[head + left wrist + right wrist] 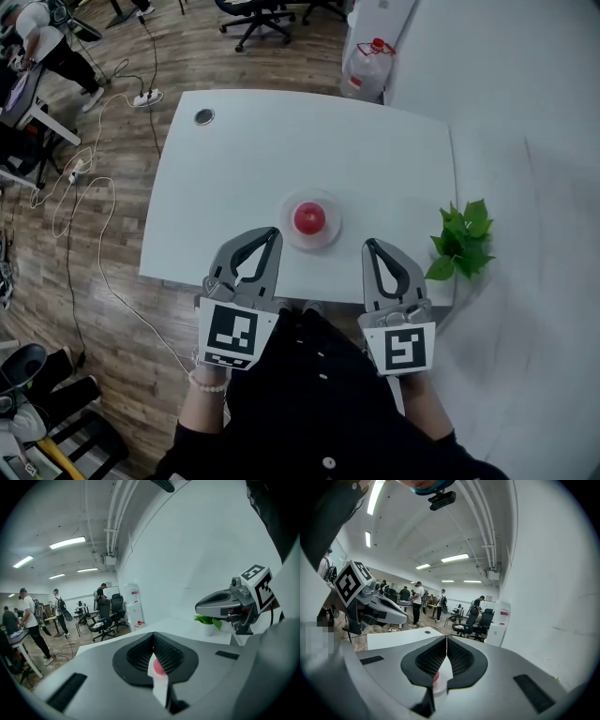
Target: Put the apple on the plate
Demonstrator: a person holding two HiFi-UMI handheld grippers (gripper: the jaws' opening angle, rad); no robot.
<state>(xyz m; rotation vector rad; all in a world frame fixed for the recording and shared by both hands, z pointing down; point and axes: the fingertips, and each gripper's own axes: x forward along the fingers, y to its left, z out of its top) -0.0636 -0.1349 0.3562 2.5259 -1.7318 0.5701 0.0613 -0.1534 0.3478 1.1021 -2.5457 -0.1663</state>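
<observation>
The white table (pixel 234 159) held an apple (pixel 309 217) on a plate (pixel 310 245); nearer, the left gripper (pixel 273 232) and right gripper (pixel 368 244) had jaws pressed together, empty.

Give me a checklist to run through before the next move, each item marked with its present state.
1. Apple rests on the plate: ok.
2. Left gripper has its jaws together with nothing between them: ok.
3. Right gripper has its jaws together with nothing between them: ok.
4. Both grippers stand apart from the plate, one on each side of it: ok.
5. Plate lies wholly on the table, back from the near edge: ok.
6. Apple sits steady and will not roll: cannot tell.
</observation>
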